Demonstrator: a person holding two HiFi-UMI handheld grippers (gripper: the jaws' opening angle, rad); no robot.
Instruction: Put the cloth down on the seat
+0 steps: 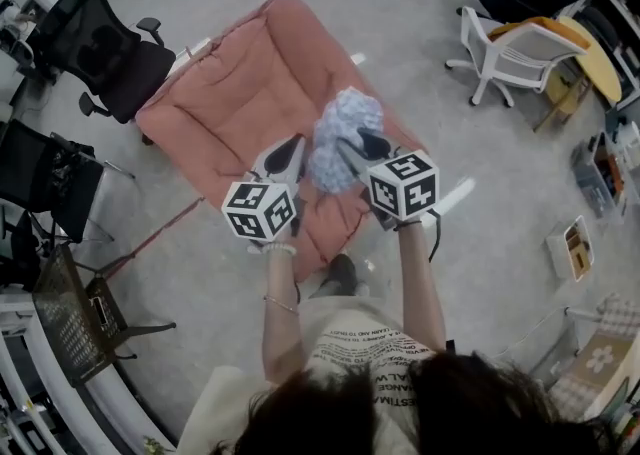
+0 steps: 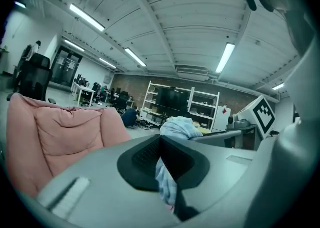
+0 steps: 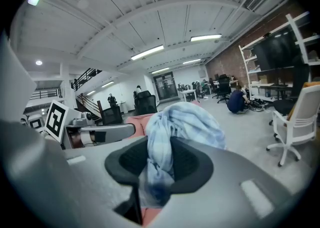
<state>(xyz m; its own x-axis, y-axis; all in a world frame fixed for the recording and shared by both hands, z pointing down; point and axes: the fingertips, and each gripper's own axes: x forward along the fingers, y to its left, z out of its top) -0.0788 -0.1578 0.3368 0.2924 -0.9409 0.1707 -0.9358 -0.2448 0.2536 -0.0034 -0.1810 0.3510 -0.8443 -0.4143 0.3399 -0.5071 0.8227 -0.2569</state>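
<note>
Cloth (image 1: 338,136): pale blue, bunched into a loose wad, held up between the two grippers over the near right part of the pink cushioned seat (image 1: 235,93).

Left gripper (image 1: 293,151): jaws almost together, pinching a thin fold of the cloth.
Right gripper (image 1: 352,150): jaws further apart, clamped on a thicker twisted bunch.

Progress: pick-up and carry look done, since the cloth is already above the seat. Not yet laid down or spread. What is left, as I judge it, is to lower, open both grips and pull clear.

View differences:
- The head view alone gives the layout, cloth over seat and seat on the floor. It cannot show the grips (the marker cubes cover the jaws).
- The left gripper view shows the pinched fold and the seat's padded back rising at left.
- The right gripper view shows the bulk of the wad above the jaws, plus a white office chair (image 3: 295,122) well off to the right.
</note>
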